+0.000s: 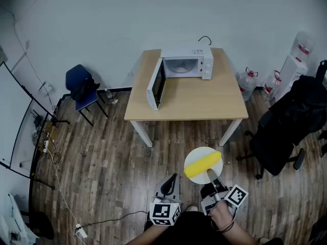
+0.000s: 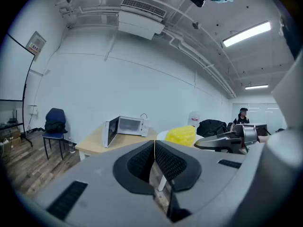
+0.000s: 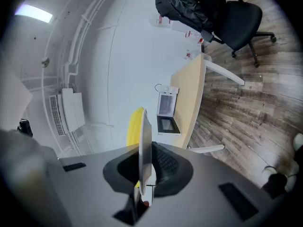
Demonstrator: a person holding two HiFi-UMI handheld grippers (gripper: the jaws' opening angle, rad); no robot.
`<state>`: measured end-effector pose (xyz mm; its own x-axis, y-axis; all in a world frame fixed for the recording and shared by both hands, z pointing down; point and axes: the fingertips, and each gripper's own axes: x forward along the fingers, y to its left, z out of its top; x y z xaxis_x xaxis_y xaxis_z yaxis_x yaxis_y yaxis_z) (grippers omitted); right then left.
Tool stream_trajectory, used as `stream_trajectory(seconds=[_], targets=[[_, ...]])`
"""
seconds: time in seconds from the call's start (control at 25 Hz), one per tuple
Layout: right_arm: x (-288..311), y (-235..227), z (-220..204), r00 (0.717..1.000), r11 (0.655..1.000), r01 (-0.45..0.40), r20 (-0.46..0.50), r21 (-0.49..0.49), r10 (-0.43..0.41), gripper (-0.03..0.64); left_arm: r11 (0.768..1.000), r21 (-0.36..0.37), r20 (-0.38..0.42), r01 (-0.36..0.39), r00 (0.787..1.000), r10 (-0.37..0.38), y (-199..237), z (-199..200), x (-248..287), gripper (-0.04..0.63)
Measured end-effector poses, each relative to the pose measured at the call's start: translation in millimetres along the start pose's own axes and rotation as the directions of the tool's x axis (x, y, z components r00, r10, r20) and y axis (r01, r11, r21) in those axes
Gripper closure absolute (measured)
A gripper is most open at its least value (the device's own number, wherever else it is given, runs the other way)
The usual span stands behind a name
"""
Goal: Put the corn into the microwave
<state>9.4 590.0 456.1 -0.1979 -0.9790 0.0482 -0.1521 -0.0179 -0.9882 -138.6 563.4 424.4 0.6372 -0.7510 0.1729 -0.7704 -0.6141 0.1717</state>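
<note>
We find the corn (image 1: 203,166) lying on a white plate (image 1: 201,150), with the right gripper (image 1: 210,174) clamped on the plate's rim, well apart from the table (image 1: 194,102). The microwave (image 1: 187,62) stands there, door (image 1: 156,84) open. The left gripper (image 1: 173,180) has its jaws closed together.

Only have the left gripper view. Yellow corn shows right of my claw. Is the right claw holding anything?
Observer: Yes. The right claw is shut on the rim of a white plate; its own view shows the plate edge-on between the jaws.
Operator: Corn on that plate?
Observer: Yes. In the head view the corn lies across the plate.
Operator: At the table yet?
Observer: No. From above, bare wood floor shows between the plate and the table.
</note>
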Motion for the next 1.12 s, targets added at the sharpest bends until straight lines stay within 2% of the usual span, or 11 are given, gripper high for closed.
stream_trajectory(seconds=[0.36,0.64,1.0,1.12], targets=[[-16,-1,5,0.999,1.0,-0.019,-0.03,-0.015,0.018,0.538,0.999,0.041,0.019,-0.005,1.0,0.004,-24,-3,-5,0.58],[-15,-18,10,0.999,1.0,0.025,-0.04,0.017,-0.025,0.538,0.999,0.039,0.003,-0.012,1.0,0.012,-27,-5,0,0.58],[30,-23,34,0.999,1.0,0.03,-0.044,0.001,-0.03,0.538,0.999,0.044,-0.014,0.011,1.0,-0.011,-6,-4,56,0.58],[53,-20,48,0.999,1.0,0.023,-0.041,-0.01,-0.023,0.538,0.997,0.067,-0.003,0.031,1.0,-0.031,2,1,82,0.58]])
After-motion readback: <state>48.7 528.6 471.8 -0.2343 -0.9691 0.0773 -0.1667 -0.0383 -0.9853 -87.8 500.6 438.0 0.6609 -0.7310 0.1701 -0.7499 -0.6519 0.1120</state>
